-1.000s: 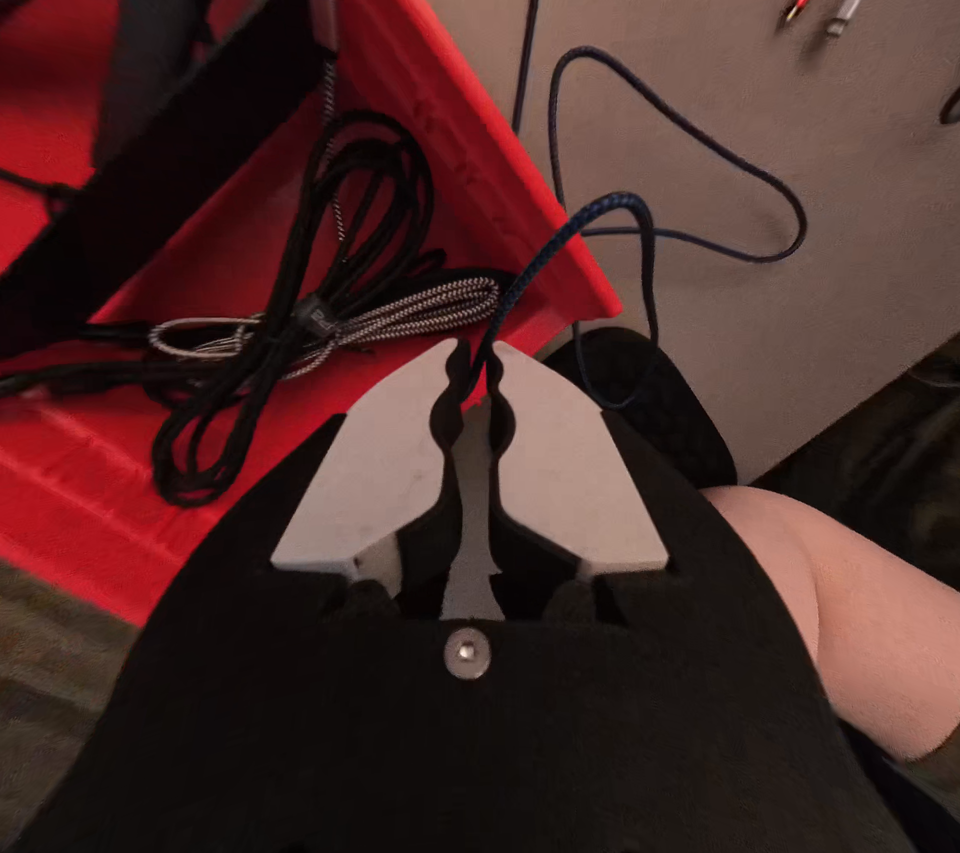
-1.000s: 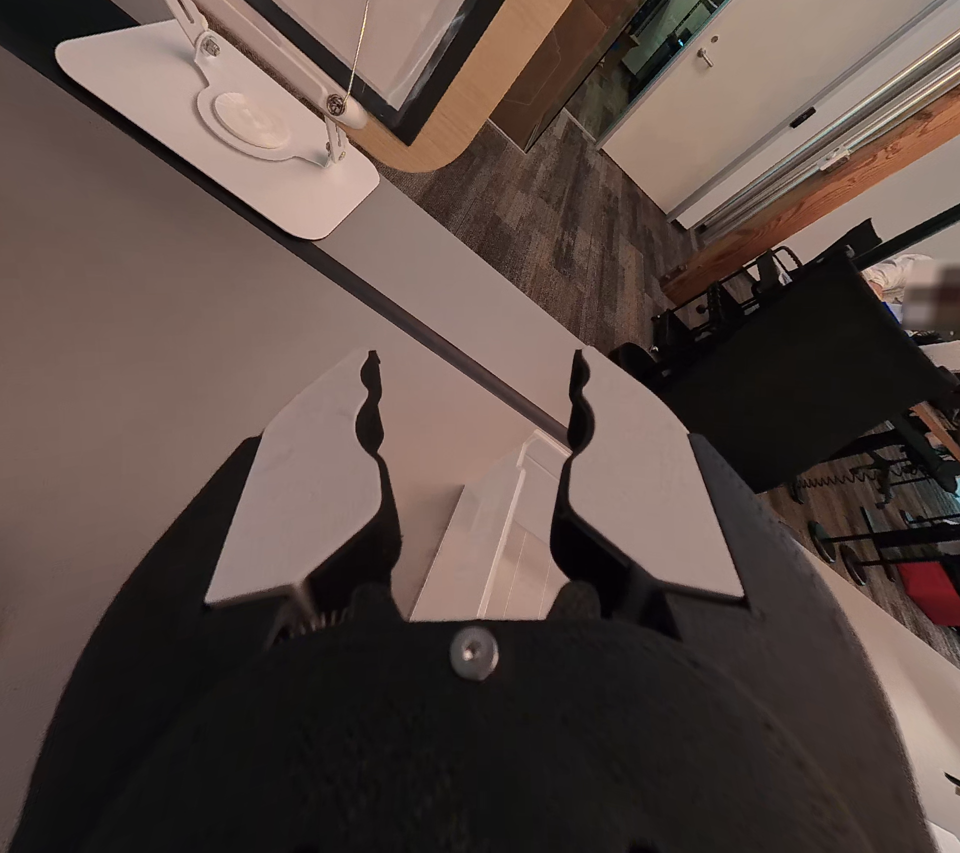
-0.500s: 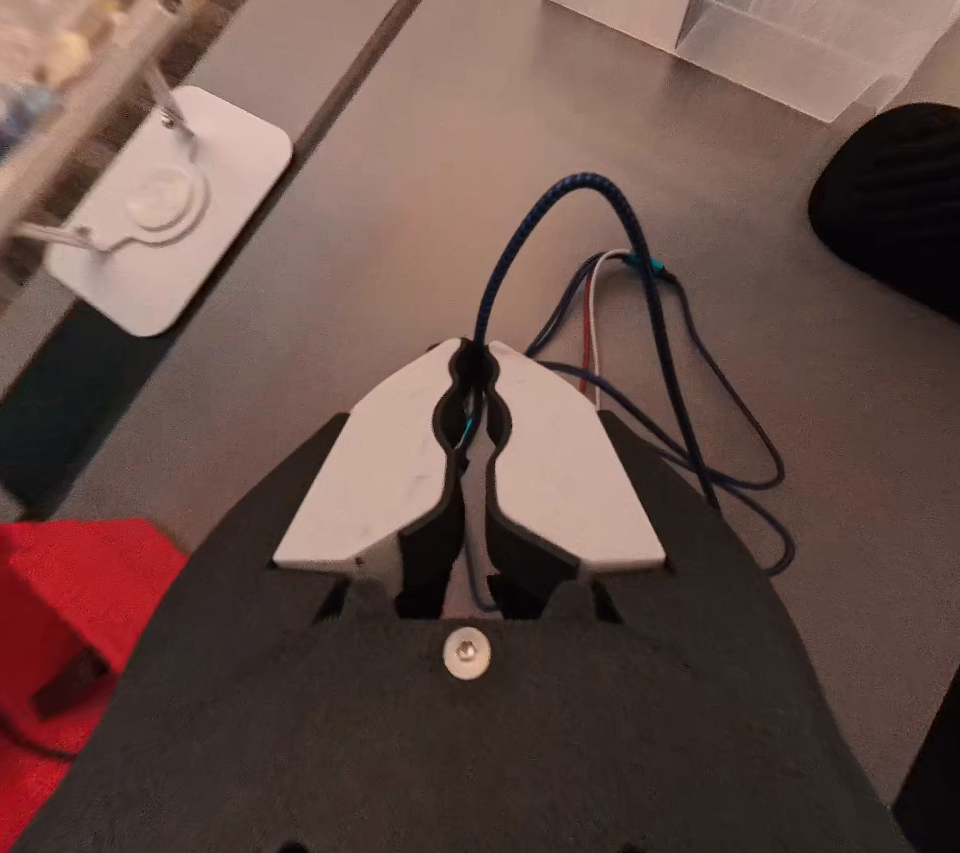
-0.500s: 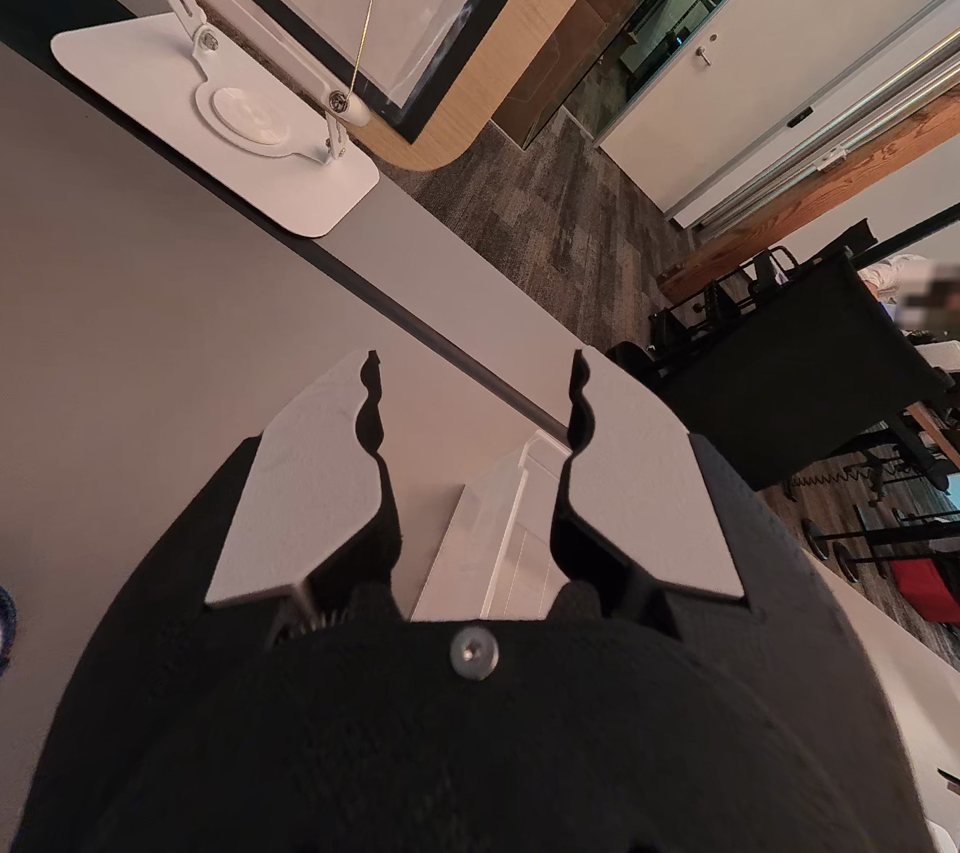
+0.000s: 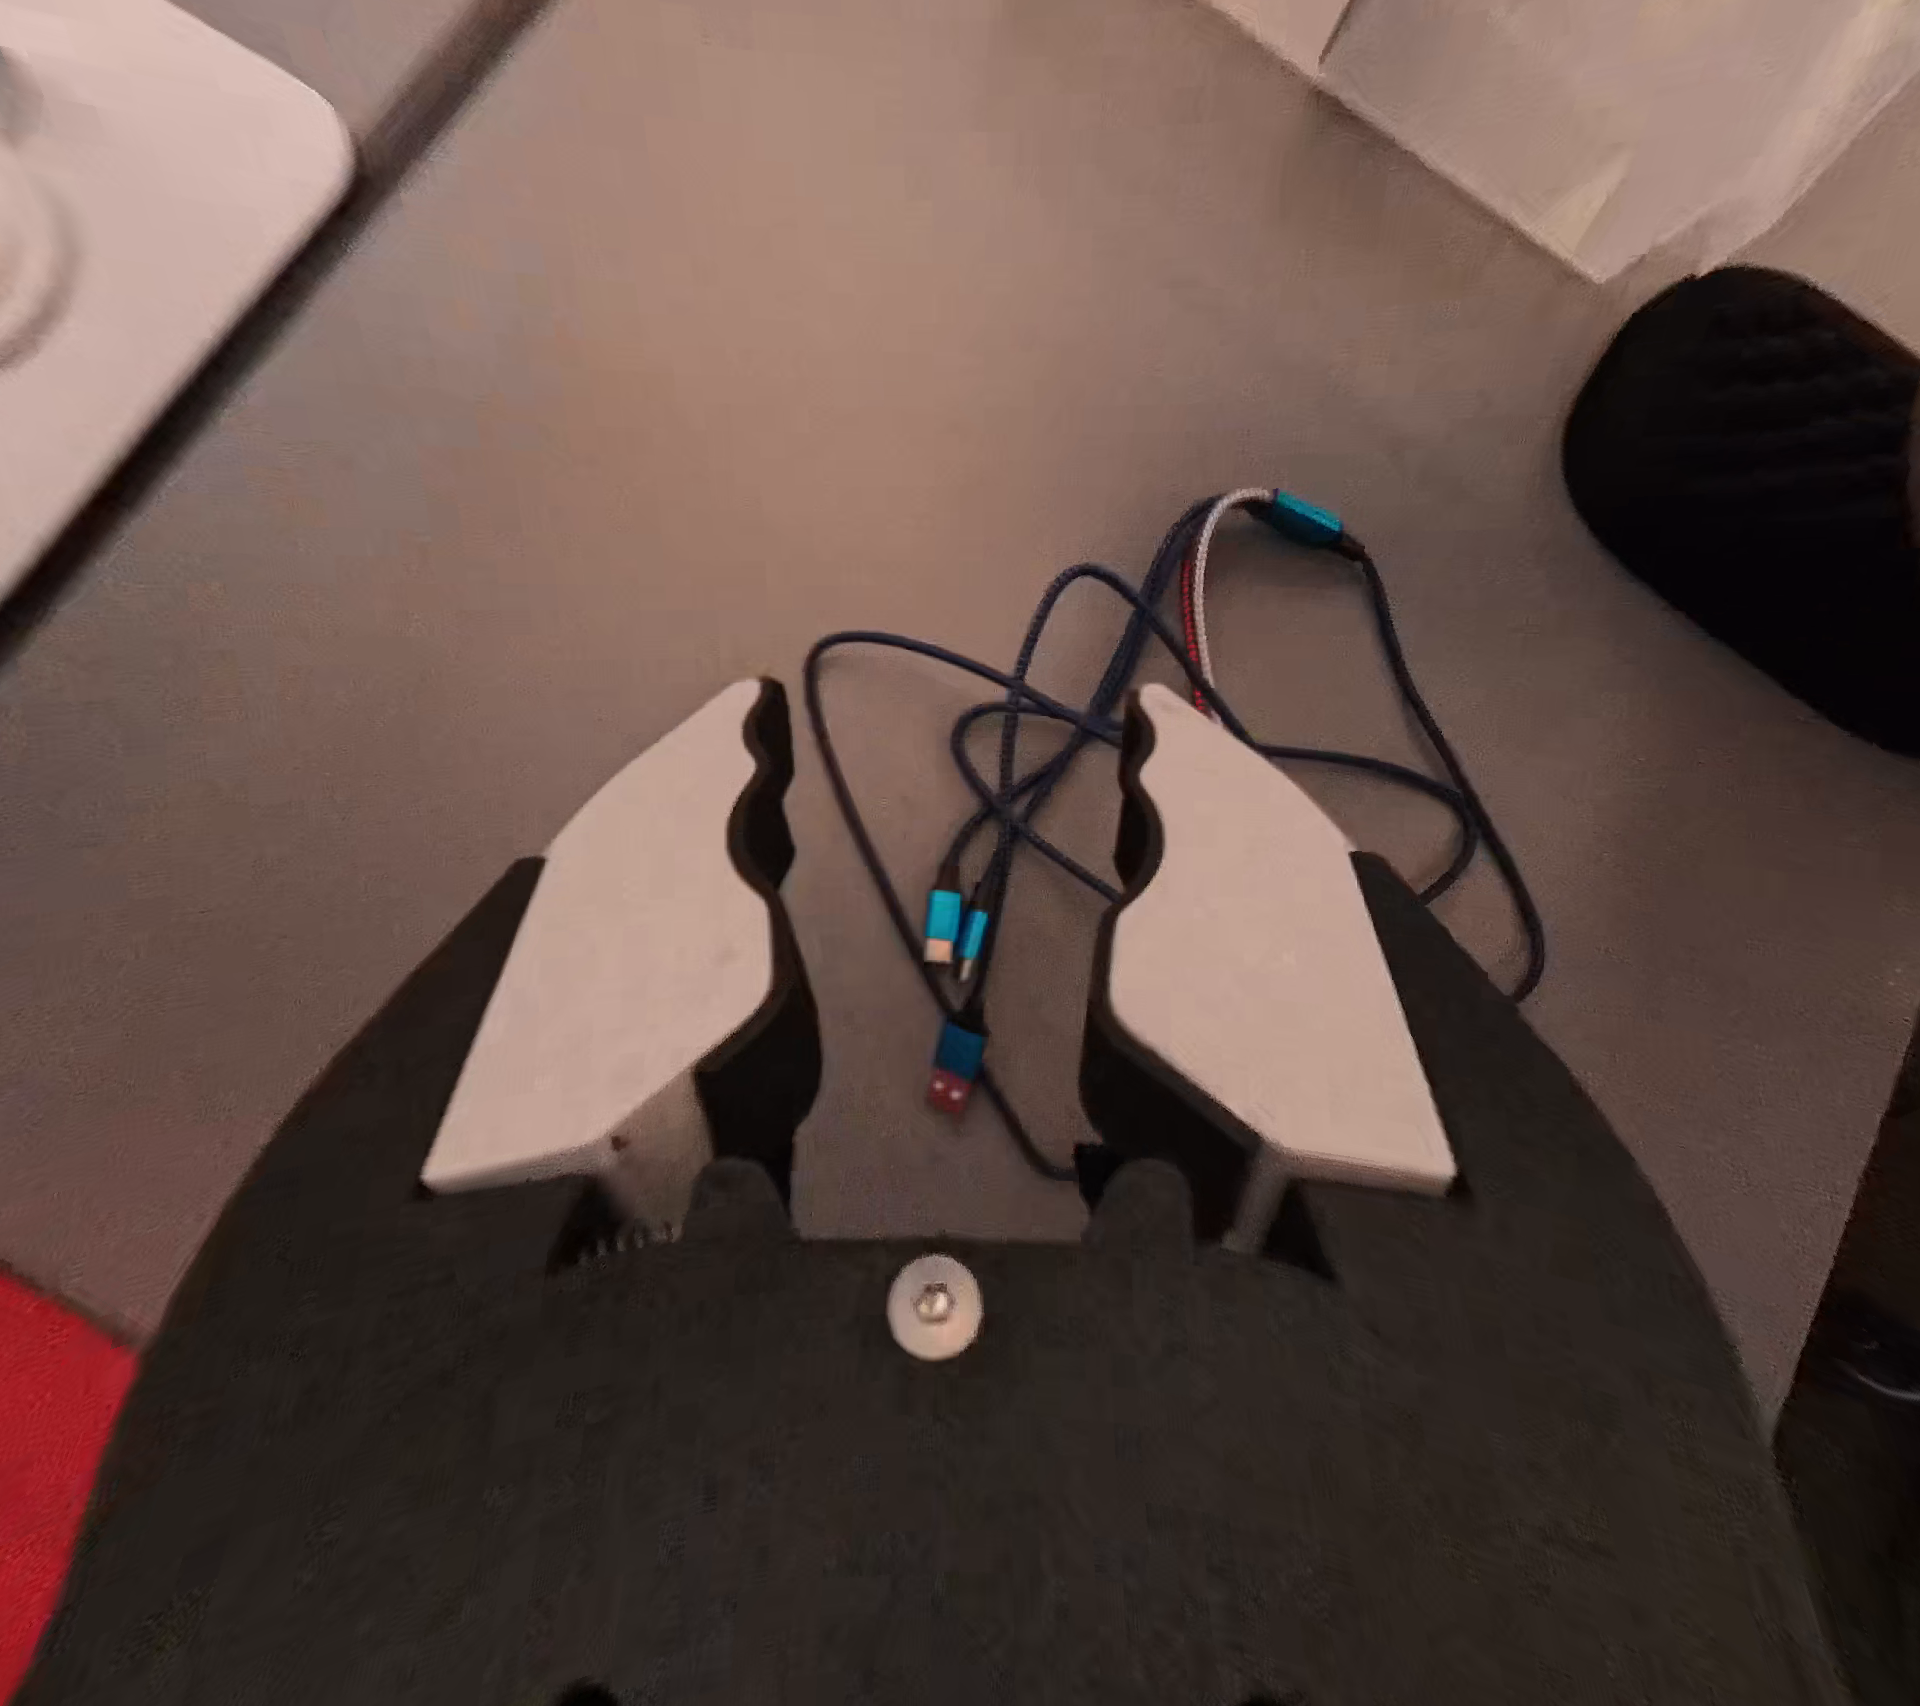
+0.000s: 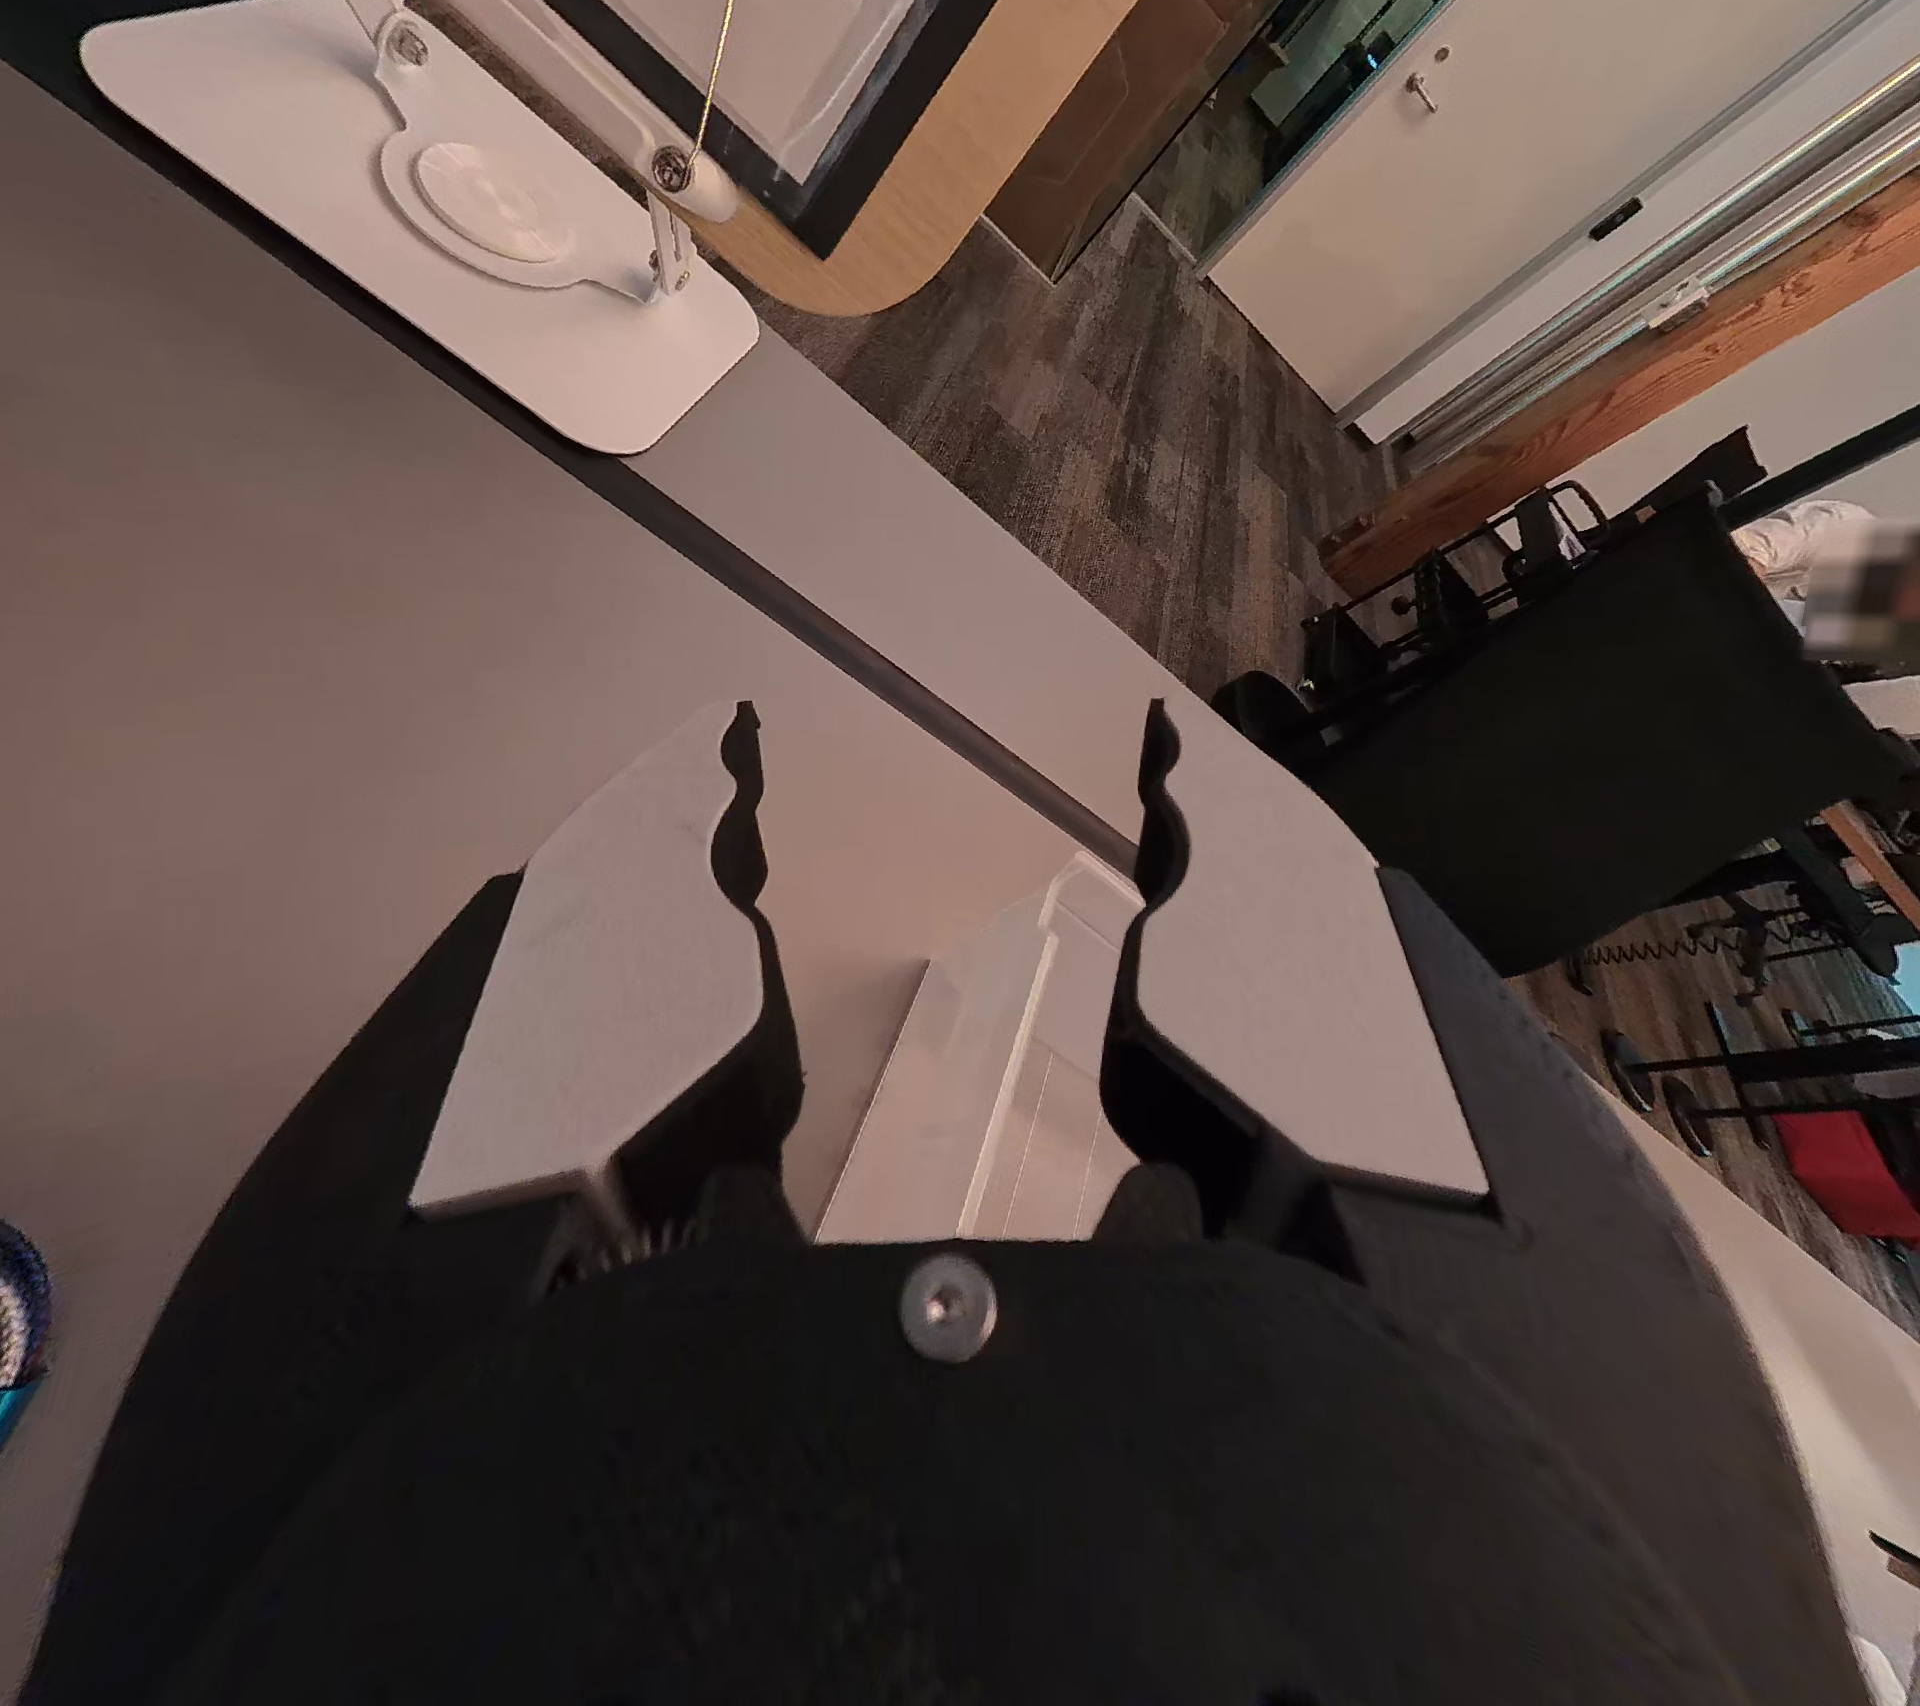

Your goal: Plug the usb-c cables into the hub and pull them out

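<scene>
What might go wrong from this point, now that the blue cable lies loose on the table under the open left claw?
1. The blue cable lies in crossed loops, so lifting one plug may drag the whole bundle along.
2. Two small blue plugs sit side by side, touching; the left claw could pinch both or the wrong one.
3. No hub shows in either view, so the open right claw has nothing steadied yet.

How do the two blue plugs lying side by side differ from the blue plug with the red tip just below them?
The paired blue plugs end in narrow silvery tips; the red-tipped plug ends in a wider, flat connector. The pair lies farther up the grey table, the red-tipped one nearer the left gripper. All have blue housings on dark braided cable.
</scene>
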`<state>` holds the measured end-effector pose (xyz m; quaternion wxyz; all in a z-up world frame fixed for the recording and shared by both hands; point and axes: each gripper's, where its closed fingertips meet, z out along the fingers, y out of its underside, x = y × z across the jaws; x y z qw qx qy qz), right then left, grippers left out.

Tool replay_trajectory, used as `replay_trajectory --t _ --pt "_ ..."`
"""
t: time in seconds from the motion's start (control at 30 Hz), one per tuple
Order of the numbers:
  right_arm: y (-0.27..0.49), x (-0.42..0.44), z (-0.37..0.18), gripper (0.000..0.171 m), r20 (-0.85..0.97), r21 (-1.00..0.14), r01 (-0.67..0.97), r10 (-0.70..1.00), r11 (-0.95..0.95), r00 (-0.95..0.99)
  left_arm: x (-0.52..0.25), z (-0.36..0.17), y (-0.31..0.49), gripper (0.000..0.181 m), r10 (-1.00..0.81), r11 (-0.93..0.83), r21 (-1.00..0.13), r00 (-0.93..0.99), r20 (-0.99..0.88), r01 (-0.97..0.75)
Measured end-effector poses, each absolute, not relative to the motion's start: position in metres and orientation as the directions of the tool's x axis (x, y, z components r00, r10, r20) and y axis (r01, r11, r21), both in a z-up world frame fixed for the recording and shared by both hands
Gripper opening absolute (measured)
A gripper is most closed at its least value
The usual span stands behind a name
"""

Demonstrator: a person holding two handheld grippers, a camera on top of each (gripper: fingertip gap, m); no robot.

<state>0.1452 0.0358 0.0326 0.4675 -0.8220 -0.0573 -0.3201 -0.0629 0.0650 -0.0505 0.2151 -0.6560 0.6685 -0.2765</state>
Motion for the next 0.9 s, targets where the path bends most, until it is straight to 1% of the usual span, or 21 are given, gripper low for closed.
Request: replay_trajectory --t 0.03,0.07,0.1,0.13,0.17,0.23,0.3,0.33,0.37,0.43,0.47,0.5,0.53,0.57,0.6,0.63,0.67,0.7,0.77,0.8,0.9 --pt "0.035 0.145 0.034 0.071 0.578 -0.735 0.393 -0.207 -0.553 0.789 -0.07 -0.025 0.077 0.062 -0.999 -0.01 -0.707 -0.029 0.043 -0.707" --pt "0.035 0.145 0.035 0.071 0.576 -0.737 0.393 -0.208 -0.55 0.79 -0.08 -0.001 0.093 0.068 -1.0 -0.005 -0.761 0.008 -0.001 -0.648" --pt "0.035 0.144 0.035 0.071 0.576 -0.737 0.394 -0.205 -0.549 0.792 -0.094 0.022 0.114 0.073 -0.997 -0.002 -0.809 0.068 -0.047 -0.588" --pt "0.035 0.144 0.035 0.071 0.576 -0.737 0.396 -0.202 -0.548 0.792 -0.111 0.042 0.136 0.073 -0.987 0.003 -0.85 0.135 -0.087 -0.527" --pt "0.035 0.143 0.036 0.071 0.577 -0.736 0.398 -0.199 -0.548 0.792 -0.131 0.057 0.16 0.07 -0.971 0.007 -0.882 0.209 -0.119 -0.471" --pt "0.035 0.141 0.037 0.071 0.574 -0.739 0.402 -0.193 -0.541 0.796 -0.178 0.07 0.21 0.05 -0.918 0.025 -0.915 0.352 -0.18 -0.404" --pt "0.036 0.141 0.037 0.071 0.567 -0.745 0.4 -0.191 -0.534 0.802 -0.204 0.07 0.245 0.04 -0.907 0.095 -0.924 0.35 -0.234 -0.369" --pt "0.037 0.141 0.036 0.071 0.567 -0.743 0.401 -0.186 -0.536 0.802 -0.212 0.061 0.261 0.046 -0.914 0.101 -0.911 0.323 -0.244 -0.401" --pt "0.038 0.141 0.035 0.071 0.57 -0.74 0.403 -0.183 -0.539 0.801 -0.218 0.048 0.275 0.05 -0.924 0.09 -0.881 0.29 -0.247 -0.465" --pt "0.04 0.141 0.032 0.071 0.574 -0.732 0.406 -0.175 -0.547 0.8 -0.229 0.014 0.291 0.049 -0.951 0.073 -0.783 0.195 -0.241 -0.617" --pt "0.041 0.141 0.031 0.071 0.576 -0.728 0.407 -0.171 -0.551 0.799 -0.235 -0.003 0.295 0.042 -0.958 0.064 -0.716 0.157 -0.239 -0.695" --pt "0.041 0.141 0.03 0.071 0.58 -0.724 0.408 -0.171 -0.556 0.797 -0.239 -0.019 0.296 0.041 -0.964 0.078 -0.641 0.107 -0.245 -0.763" --pt "0.042 0.142 0.028 0.071 0.582 -0.721 0.407 -0.171 -0.561 0.795 -0.243 -0.033 0.299 0.046 -0.958 0.121 -0.567 0.055 -0.283 -0.815" --pt "0.042 0.142 0.027 0.071 0.581 -0.719 0.406 -0.169 -0.564 0.796 -0.246 -0.046 0.306 0.042 -0.939 0.175 -0.482 0.002 -0.344 -0.858" --pt "0.043 0.141 0.024 0.071 0.581 -0.716 0.404 -0.164 -0.569 0.797 -0.251 -0.06 0.315 0.042 -0.92 0.212 -0.395 -0.046 -0.39 -0.894" --pt "0.043 0.142 0.022 0.071 0.583 -0.711 0.404 -0.162 -0.576 0.796 -0.257 -0.073 0.322 0.044 -0.915 0.222 -0.308 -0.088 -0.394 -0.925" --pt "0.043 0.142 0.02 0.071 0.588 -0.704 0.405 -0.159 -0.583 0.793 -0.262 -0.086 0.326 0.047 -0.922 0.217 -0.245 -0.116 -0.37 -0.945" --pt "0.043 0.143 0.018 0.071 0.595 -0.695 0.409 -0.153 -0.592 0.789 -0.264 -0.096 0.327 0.051 -0.932 0.213 -0.2 -0.138 -0.335 -0.956" --pt "0.043 0.144 0.017 0.071 0.604 -0.685 0.414 -0.149 -0.6 0.783 -0.267 -0.112 0.33 0.051 -0.94 0.224 -0.137 -0.177 -0.29 -0.965" --pt "0.044 0.144 0.016 0.071 0.603 -0.685 0.413 -0.148 -0.601 0.784 -0.267 -0.119 0.332 0.053 -0.942 0.228 -0.119 -0.189 -0.277 -0.966" --pt "0.046 0.143 0.014 0.071 0.598 -0.686 0.411 -0.143 -0.6 0.789 -0.265 -0.135 0.338 0.049 -0.943 0.238 -0.089 -0.208 -0.259 -0.967"
